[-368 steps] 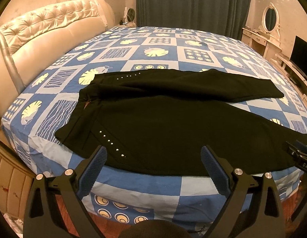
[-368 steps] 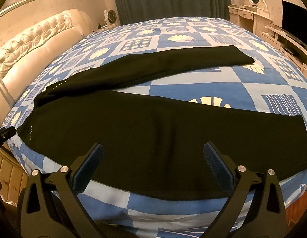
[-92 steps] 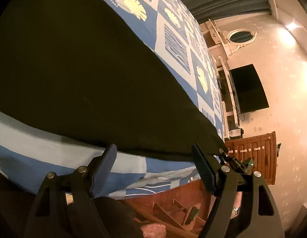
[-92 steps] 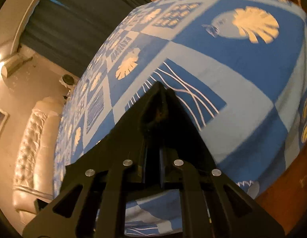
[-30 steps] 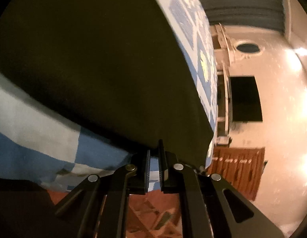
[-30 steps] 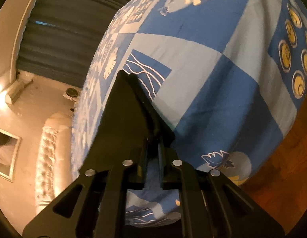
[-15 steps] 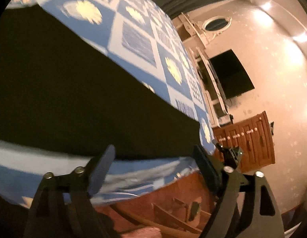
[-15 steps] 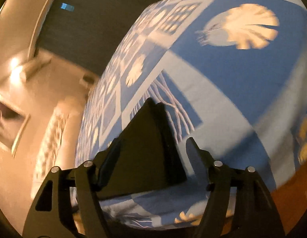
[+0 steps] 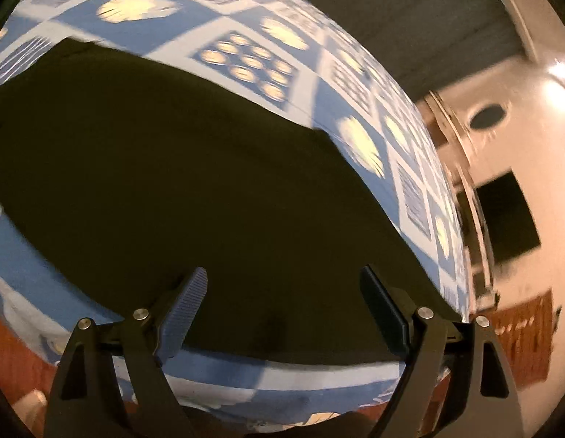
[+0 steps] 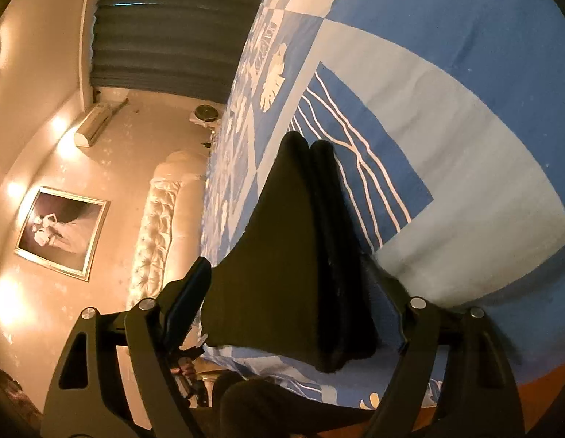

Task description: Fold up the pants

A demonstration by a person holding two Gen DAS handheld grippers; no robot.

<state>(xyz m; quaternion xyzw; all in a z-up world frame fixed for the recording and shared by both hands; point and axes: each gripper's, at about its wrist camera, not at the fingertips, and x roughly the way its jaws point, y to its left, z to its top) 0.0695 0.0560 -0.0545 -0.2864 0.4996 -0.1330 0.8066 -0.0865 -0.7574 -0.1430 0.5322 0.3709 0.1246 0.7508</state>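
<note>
The black pants (image 9: 194,168) lie flat on the blue patterned bed (image 9: 246,65), one leg folded over the other. My left gripper (image 9: 282,310) is open, just above the near edge of the pants, holding nothing. In the right wrist view the stacked leg ends (image 10: 293,255) lie on the bed (image 10: 446,146) near its edge, two layers showing. My right gripper (image 10: 293,314) is open around the leg ends, with its fingers apart on either side of them.
A dark TV (image 9: 508,215) and a wooden cabinet (image 9: 519,343) stand beyond the bed's right side. Dark curtains (image 10: 165,36), a padded headboard (image 10: 154,226), a framed picture (image 10: 60,233) and an air conditioner (image 10: 92,127) line the far walls. The wood floor (image 9: 12,357) shows below the bed edge.
One second ago both grippers were shut on the pants' edge. Both have since opened and let the fabric go. The left view has swung to look across the pants.
</note>
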